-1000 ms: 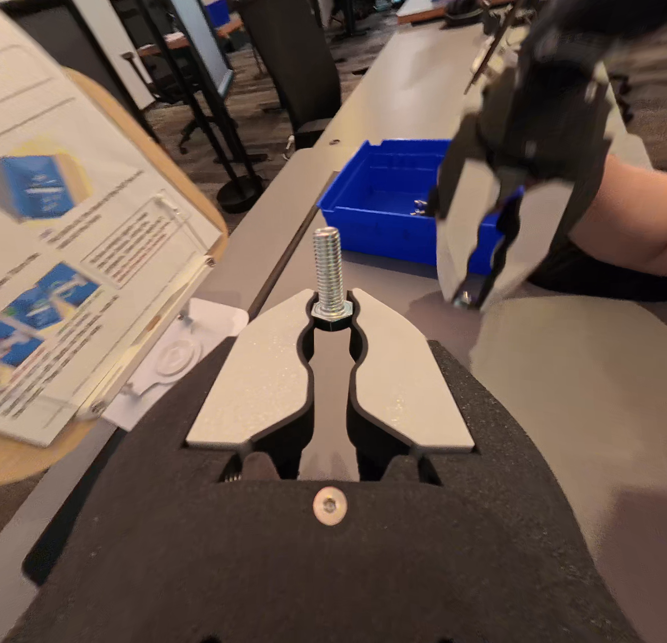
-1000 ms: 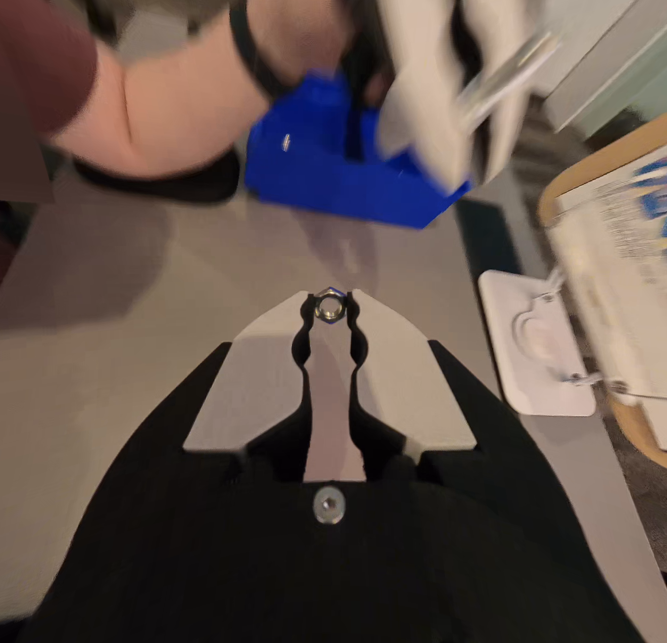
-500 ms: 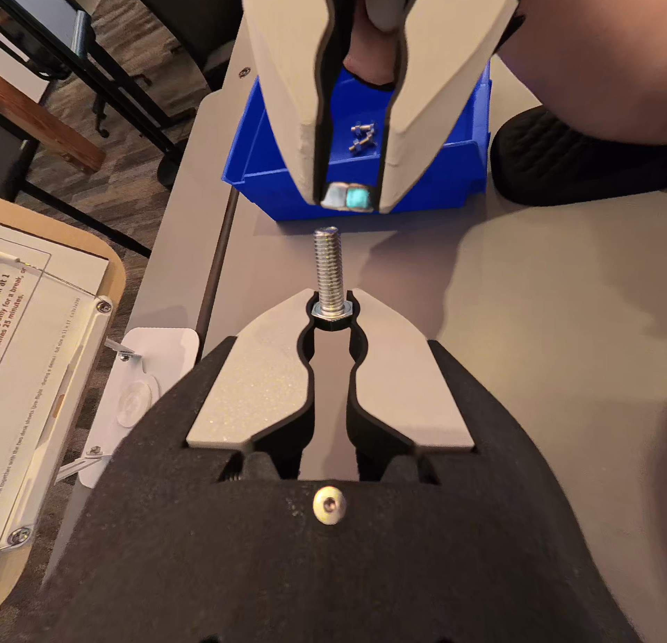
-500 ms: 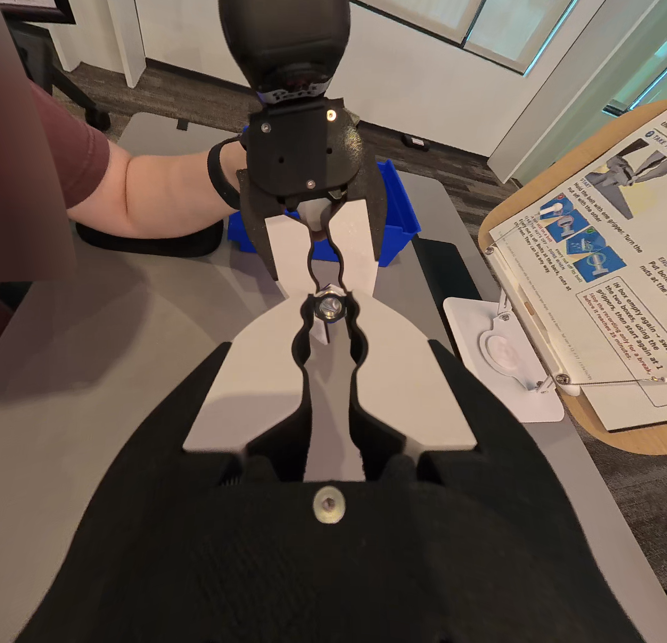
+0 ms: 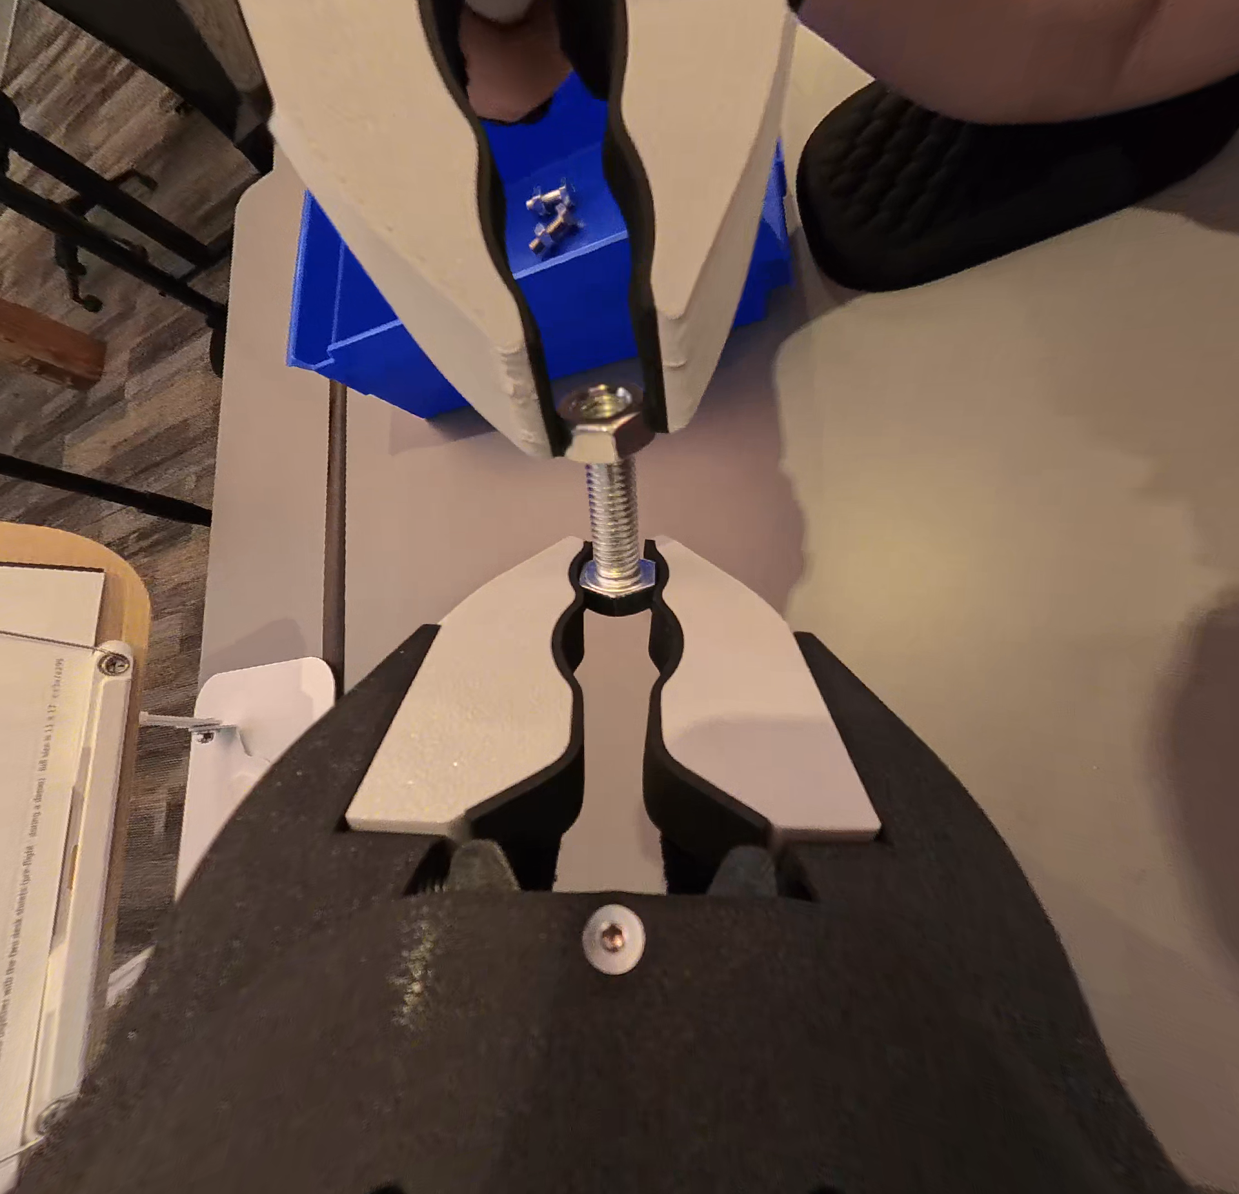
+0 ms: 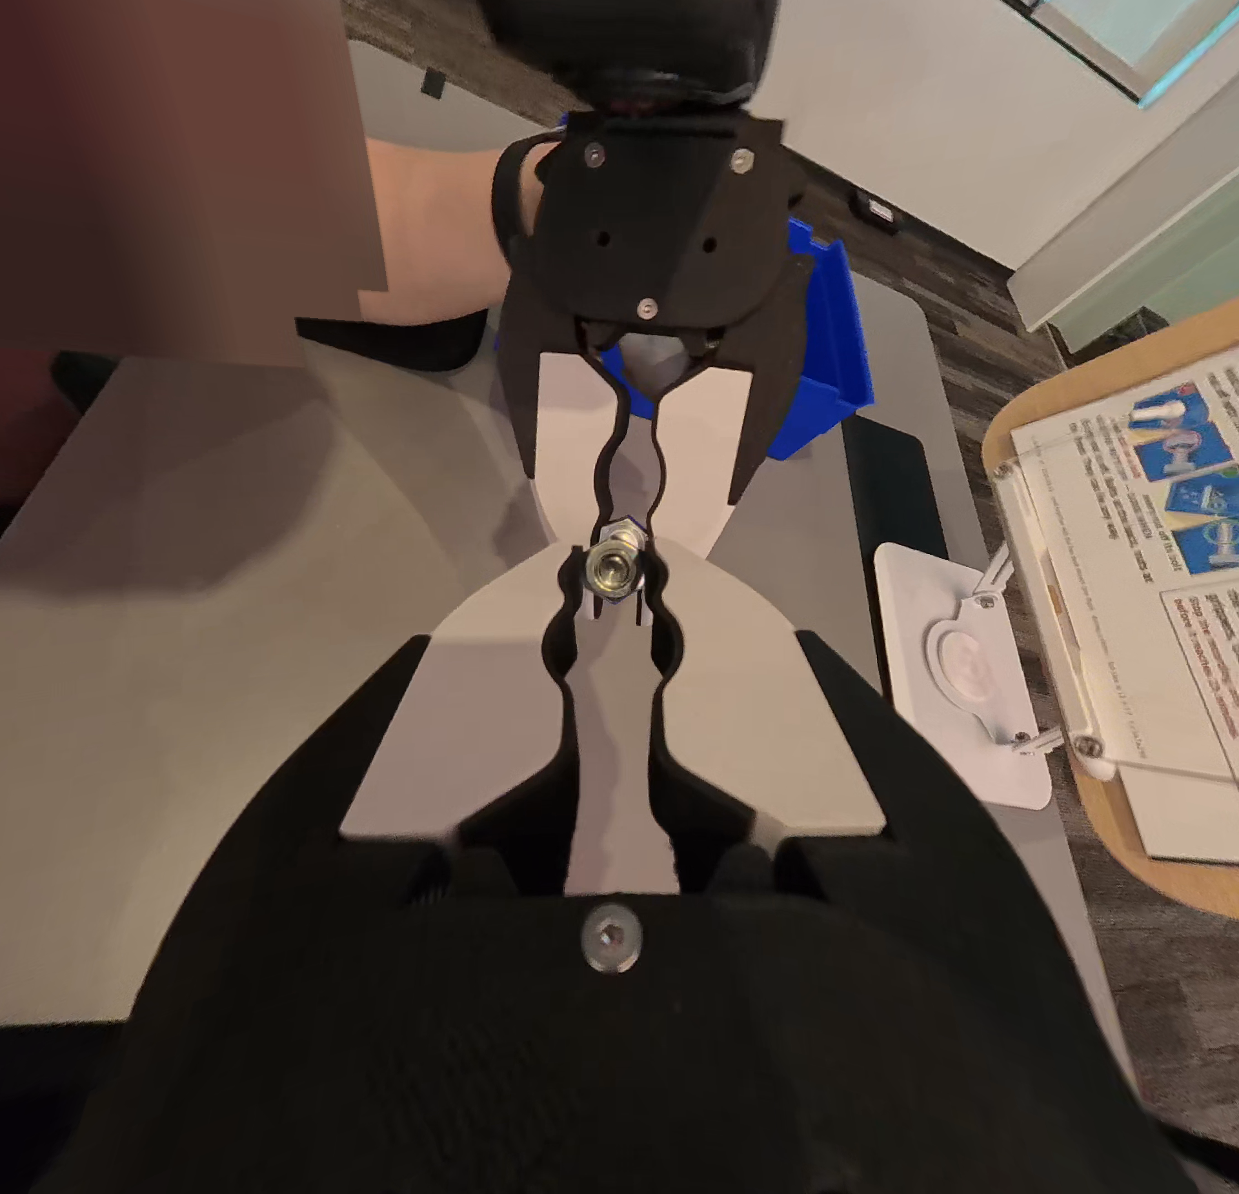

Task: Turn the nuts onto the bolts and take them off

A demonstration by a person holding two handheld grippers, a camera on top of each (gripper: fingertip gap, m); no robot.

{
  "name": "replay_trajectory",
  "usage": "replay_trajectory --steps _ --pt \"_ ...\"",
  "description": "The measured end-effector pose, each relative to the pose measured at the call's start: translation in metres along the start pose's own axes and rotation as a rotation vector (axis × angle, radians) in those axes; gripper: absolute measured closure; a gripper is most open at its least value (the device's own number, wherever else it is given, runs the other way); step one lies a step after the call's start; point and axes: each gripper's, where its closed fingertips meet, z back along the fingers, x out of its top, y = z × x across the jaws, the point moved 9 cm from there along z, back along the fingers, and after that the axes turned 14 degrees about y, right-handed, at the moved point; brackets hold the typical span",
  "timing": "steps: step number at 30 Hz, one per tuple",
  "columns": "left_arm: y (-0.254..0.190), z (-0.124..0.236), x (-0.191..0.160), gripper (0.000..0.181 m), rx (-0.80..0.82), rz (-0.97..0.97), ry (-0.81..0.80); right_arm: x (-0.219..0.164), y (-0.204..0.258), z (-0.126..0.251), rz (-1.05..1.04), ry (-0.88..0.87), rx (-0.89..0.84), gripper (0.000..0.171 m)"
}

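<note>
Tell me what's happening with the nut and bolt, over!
Left gripper shut on bolt, upright. Right gripper shut on nut, sitting on bolt's tip. Nothing in the way.

Two alike: left gripper (image 5: pixel 615 562) and right gripper (image 6: pixel 611 575). Matte black textured bodies, one silver hex-socket screw (image 5: pixel 613 949) centred near each camera. Pale grey flat fingers (image 5: pixel 469 693) with wavy black inner pads. Dark maroon sleeve (image 6: pixel 27 424), black wristband (image 6: pixel 504 190).

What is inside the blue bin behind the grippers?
Through the right gripper, a few small metal fasteners lie on the floor of the blue bin. Its fingers cover the rest.
</note>
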Motion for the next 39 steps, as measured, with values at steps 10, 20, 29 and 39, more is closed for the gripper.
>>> replay_trajectory --steps 10,20,29,39 --pt "0.005 0.009 -0.001 0.167 -0.075 0.056 -0.120 0.012 0.001 0.007 -0.038 -0.055 -0.038 0.153" --pt "-0.010 0.031 0.011 0.167 -0.228 -0.053 -0.391 0.026 0.013 0.020 0.034 -0.333 0.106 0.153" --pt "-0.020 0.035 0.014 0.167 -0.398 -0.115 -0.491 0.034 0.024 0.021 0.115 -0.377 0.158 0.153" --pt "-0.004 0.035 0.010 0.167 -0.289 0.061 -0.367 0.037 0.010 0.023 -0.132 -0.221 0.003 0.153"
